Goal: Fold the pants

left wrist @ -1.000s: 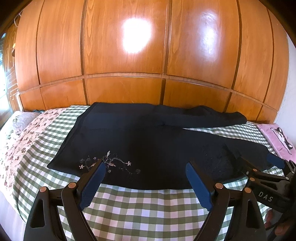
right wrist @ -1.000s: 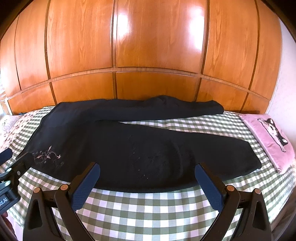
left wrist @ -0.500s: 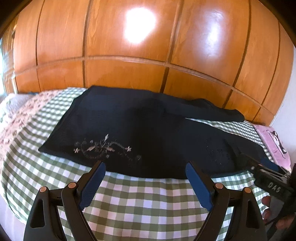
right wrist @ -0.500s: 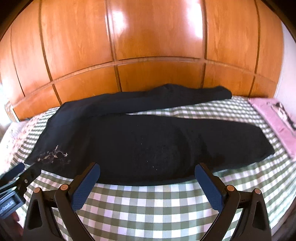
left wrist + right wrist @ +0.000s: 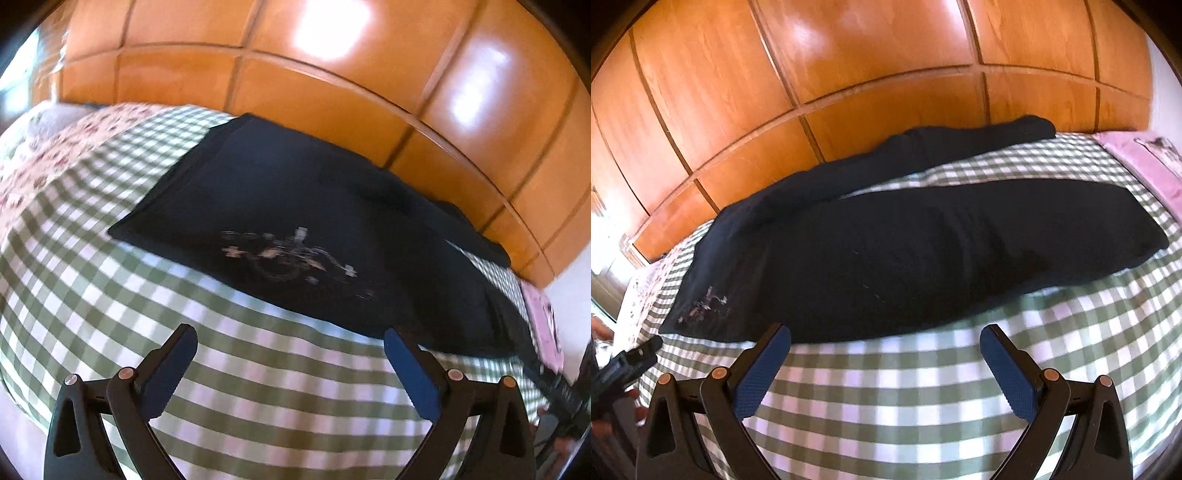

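Black embroidered pants (image 5: 886,254) lie flat on the green checked bedspread (image 5: 923,387); left gripper (image 5: 290,363) and right gripper (image 5: 884,362) hover with fingers apart.

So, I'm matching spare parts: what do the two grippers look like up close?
The left gripper and right gripper look identical: black angular plastic fingers with triangular cutouts, copper-coloured round rivets at the joints, and blue textured pads on the inner faces. No cables or sleeves show.

Pants (image 5: 905,254) on bedspread (image 5: 923,387), headboard (image 5: 849,74) behind, pillow (image 5: 1137,158) right.
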{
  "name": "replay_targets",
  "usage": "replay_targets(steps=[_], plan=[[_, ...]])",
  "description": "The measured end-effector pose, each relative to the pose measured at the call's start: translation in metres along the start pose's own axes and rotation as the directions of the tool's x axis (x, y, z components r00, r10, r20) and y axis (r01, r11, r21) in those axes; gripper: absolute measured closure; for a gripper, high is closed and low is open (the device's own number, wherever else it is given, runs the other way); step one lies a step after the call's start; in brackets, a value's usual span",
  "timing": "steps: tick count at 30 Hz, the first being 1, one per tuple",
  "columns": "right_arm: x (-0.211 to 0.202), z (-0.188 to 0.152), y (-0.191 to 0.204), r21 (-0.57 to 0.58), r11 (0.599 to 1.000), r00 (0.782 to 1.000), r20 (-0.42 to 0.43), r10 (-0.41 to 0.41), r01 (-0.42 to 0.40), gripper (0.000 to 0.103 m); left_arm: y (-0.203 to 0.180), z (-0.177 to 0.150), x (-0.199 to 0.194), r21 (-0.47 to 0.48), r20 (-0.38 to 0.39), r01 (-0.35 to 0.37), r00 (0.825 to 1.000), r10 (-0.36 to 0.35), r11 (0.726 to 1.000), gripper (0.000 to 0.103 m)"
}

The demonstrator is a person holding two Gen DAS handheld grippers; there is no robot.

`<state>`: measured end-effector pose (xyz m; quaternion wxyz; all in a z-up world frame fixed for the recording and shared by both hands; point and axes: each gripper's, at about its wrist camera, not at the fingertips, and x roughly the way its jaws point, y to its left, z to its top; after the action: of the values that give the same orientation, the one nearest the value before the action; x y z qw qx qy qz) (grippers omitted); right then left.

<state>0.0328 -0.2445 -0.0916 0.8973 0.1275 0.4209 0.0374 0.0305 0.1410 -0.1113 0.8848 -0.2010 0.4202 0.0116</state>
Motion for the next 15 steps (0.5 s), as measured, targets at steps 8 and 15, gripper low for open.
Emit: replay_targets(steps=[8,15], plan=[[-0.007,-0.005,-0.088,0.272,0.960,0.996,-0.040,0.083,-0.069,0.000,0.040,0.031,0.025,-0.097,-0.022,-0.039,0.999,0.037,0.995,0.001],[-0.020,-0.010,-0.184,0.554,0.830,0.997,0.048,0.054,-0.071,0.002,0.049,0.059,0.052,-0.112,-0.043,-0.074,0.997,0.070,0.991,0.025]])
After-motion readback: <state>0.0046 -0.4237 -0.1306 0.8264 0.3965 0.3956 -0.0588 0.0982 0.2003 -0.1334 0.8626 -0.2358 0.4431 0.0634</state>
